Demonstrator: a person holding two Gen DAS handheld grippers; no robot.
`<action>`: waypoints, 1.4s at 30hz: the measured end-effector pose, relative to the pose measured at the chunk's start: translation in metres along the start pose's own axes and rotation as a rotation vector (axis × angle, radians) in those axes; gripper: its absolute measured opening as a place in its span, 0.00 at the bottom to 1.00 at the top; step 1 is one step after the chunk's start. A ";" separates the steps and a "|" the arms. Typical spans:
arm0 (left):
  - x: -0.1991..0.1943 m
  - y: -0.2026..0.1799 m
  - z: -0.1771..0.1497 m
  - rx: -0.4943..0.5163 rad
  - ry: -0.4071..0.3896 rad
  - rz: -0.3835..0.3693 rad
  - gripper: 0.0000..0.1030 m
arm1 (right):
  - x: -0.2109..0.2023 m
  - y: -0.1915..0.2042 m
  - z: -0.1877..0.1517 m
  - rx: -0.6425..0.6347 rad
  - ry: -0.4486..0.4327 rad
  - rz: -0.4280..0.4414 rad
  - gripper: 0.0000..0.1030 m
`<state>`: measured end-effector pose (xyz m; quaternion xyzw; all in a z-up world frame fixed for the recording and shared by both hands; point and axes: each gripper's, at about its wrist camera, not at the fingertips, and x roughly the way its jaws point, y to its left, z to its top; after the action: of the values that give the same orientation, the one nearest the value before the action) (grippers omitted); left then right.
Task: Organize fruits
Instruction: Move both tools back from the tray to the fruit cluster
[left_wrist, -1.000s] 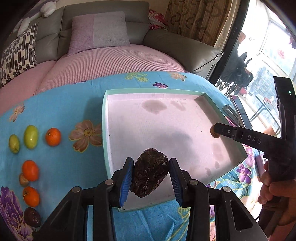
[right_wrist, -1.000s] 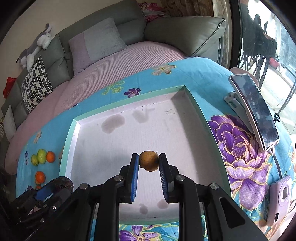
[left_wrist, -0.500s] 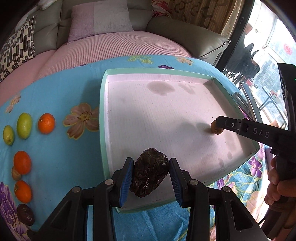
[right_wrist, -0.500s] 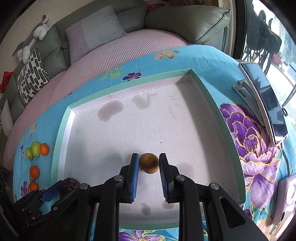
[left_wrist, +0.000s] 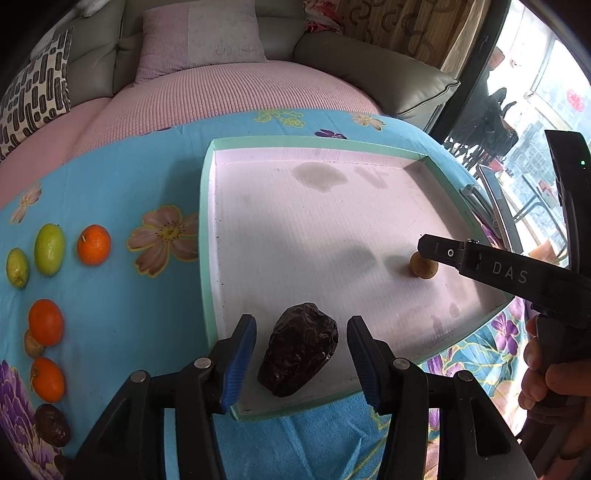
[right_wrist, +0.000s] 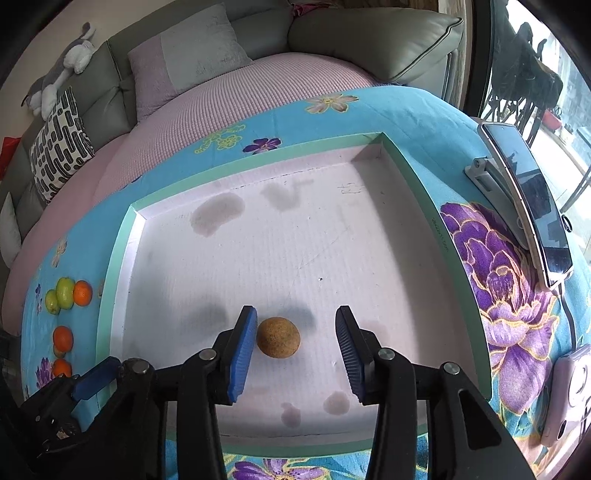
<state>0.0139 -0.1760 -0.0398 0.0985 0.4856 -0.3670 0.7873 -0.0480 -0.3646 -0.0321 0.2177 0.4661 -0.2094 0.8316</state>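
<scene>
A green-rimmed tray (left_wrist: 205, 236) (right_wrist: 116, 266) with a pale floor lies on the blue flowered cloth. A dark wrinkled fruit (left_wrist: 299, 347) rests on the tray floor near its front left corner, between the blue pads of my left gripper (left_wrist: 301, 360), which stands open and clear of it. A small round brown fruit (right_wrist: 278, 336) (left_wrist: 423, 265) sits on the tray floor at the right. My right gripper (right_wrist: 295, 345) is open around it, the left pad close beside it. Several oranges (left_wrist: 94, 244) and green fruits (left_wrist: 49, 249) lie on the cloth left of the tray.
Another dark fruit (left_wrist: 52, 424) and a small brown one (left_wrist: 33, 344) lie among the oranges. A phone on a stand (right_wrist: 524, 195) and a pale device (right_wrist: 570, 398) are right of the tray. A sofa with cushions (left_wrist: 199, 37) runs behind. A hand (left_wrist: 554, 373) holds the right gripper.
Both grippers have opened. The dark wrinkled fruit and the round brown fruit, held before, now rest on the tray floor. Both grippers came lower toward the tray.
</scene>
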 end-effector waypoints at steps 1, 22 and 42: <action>-0.002 0.000 0.000 0.000 -0.003 -0.001 0.54 | 0.000 0.000 0.000 0.002 0.000 -0.002 0.50; -0.065 0.144 -0.010 -0.427 -0.145 0.395 1.00 | -0.001 0.018 -0.001 -0.046 -0.032 -0.005 0.88; -0.167 0.237 -0.063 -0.647 -0.386 0.522 1.00 | -0.024 0.097 -0.006 -0.131 -0.188 0.206 0.88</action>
<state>0.0861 0.1052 0.0202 -0.1037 0.3785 0.0024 0.9198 -0.0105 -0.2784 0.0021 0.1890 0.3740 -0.1118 0.9011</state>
